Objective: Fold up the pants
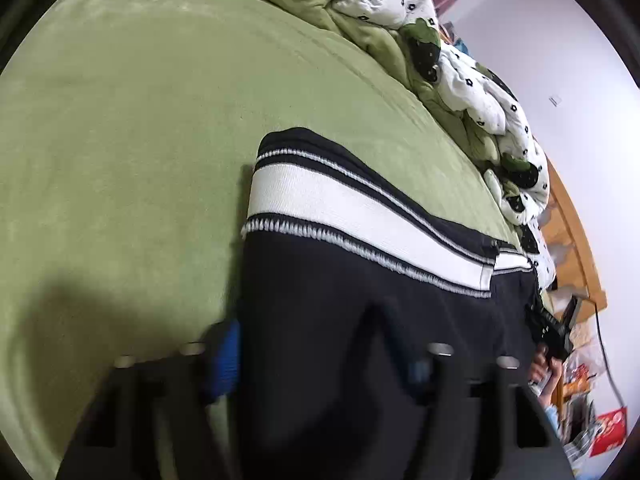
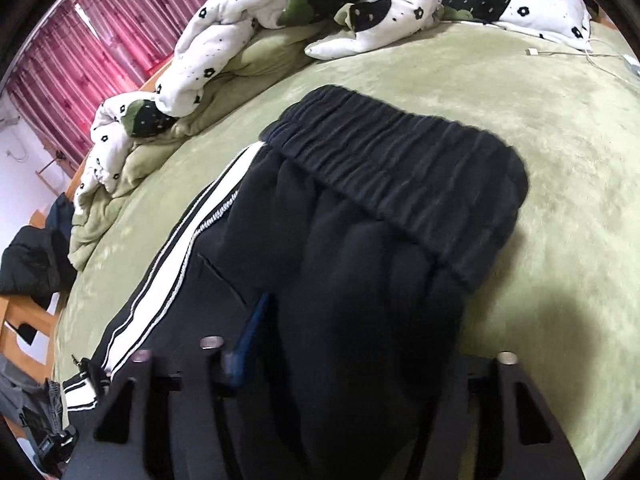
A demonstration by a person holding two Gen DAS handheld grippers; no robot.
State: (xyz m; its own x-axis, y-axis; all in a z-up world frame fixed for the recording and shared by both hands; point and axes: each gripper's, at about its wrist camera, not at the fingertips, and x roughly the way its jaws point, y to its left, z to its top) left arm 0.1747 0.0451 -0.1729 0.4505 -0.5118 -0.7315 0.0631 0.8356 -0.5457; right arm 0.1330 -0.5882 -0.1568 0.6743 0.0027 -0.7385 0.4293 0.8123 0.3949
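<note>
Black pants with a broad white side stripe lie on the green bed cover. In the left wrist view the hem end lies flat ahead. My left gripper is shut on the black cloth, which fills the gap between its blue pads. In the right wrist view the gathered elastic waistband lies ahead, and the pants bulge up between the fingers. My right gripper is shut on that cloth. Its left pad shows; the right one is hidden by fabric.
A rumpled white quilt with black flowers lies along the far side of the bed. A white charging cable rests on the cover. Red curtains and a dark jacket are beyond the bed edge. A person's hand shows at the right.
</note>
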